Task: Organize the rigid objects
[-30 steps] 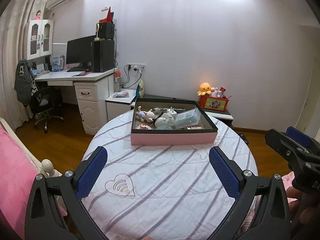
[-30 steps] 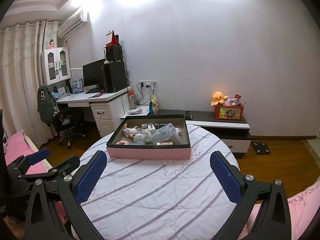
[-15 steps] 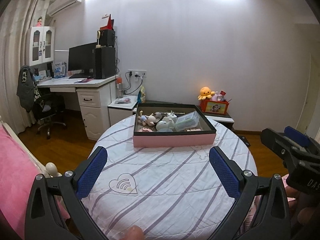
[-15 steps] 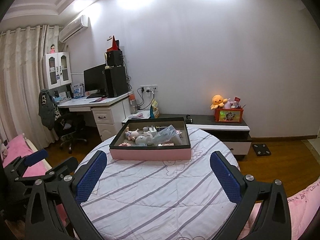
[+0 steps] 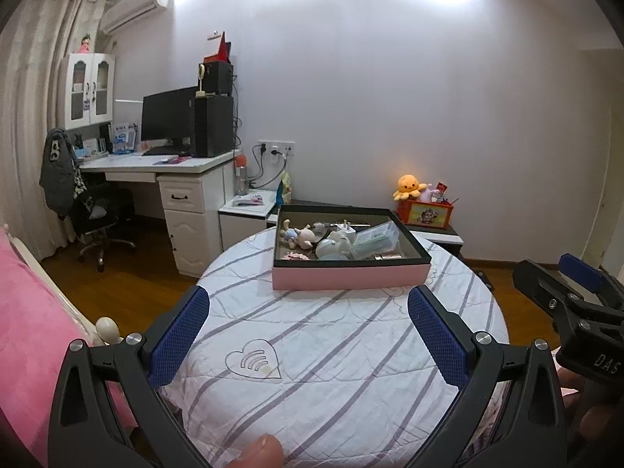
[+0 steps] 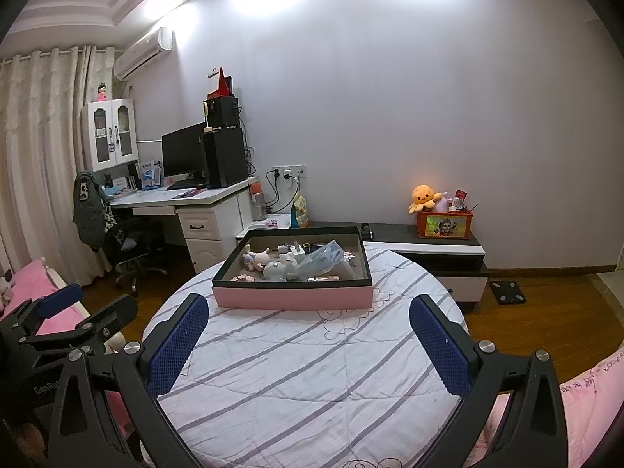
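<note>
Both wrist views look level across the round table (image 5: 331, 351), sharing the far box (image 6: 292, 296) at 12 o'clock.

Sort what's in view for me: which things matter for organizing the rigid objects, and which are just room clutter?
Part of the job:
- pink box on the round table
- white plug adapter, clear plastic case and small figurines inside it
- left gripper and right gripper, both open and holding nothing

Just lying about:
- orange octopus plush
- red toy crate
- computer monitor
- office chair
</note>
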The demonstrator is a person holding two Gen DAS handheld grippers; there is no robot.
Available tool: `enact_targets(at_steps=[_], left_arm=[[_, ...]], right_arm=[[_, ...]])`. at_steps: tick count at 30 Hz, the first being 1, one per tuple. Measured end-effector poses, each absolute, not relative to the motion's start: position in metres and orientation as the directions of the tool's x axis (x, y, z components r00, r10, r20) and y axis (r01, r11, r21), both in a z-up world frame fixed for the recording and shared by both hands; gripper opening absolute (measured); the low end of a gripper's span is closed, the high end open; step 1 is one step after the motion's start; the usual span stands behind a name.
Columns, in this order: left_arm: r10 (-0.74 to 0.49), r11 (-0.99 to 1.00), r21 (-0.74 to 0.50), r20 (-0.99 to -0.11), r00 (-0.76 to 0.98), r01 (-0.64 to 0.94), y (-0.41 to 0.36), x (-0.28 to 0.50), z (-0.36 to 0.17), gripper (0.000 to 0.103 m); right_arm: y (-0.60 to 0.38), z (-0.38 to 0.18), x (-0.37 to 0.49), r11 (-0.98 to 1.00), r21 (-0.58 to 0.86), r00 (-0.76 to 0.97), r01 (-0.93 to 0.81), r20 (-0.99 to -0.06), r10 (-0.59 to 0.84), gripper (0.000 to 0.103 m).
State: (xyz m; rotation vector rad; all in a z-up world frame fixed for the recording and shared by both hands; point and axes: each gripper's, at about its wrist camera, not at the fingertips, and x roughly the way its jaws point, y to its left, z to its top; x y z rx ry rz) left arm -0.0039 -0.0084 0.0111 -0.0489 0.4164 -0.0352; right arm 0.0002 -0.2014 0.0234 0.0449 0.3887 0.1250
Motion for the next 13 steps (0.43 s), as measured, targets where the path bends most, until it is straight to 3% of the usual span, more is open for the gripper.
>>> enact_targets(at_steps=[13], left_arm=[[-0.051,0.998,-0.065,-0.383,0.923,0.028,-0.0071,-0.0052,0.0148,0.103]], right_arm=[[-0.2000,0.0204,0.0016,0.991,0.064,0.912,-0.114,-0.389,0.130,0.103]])
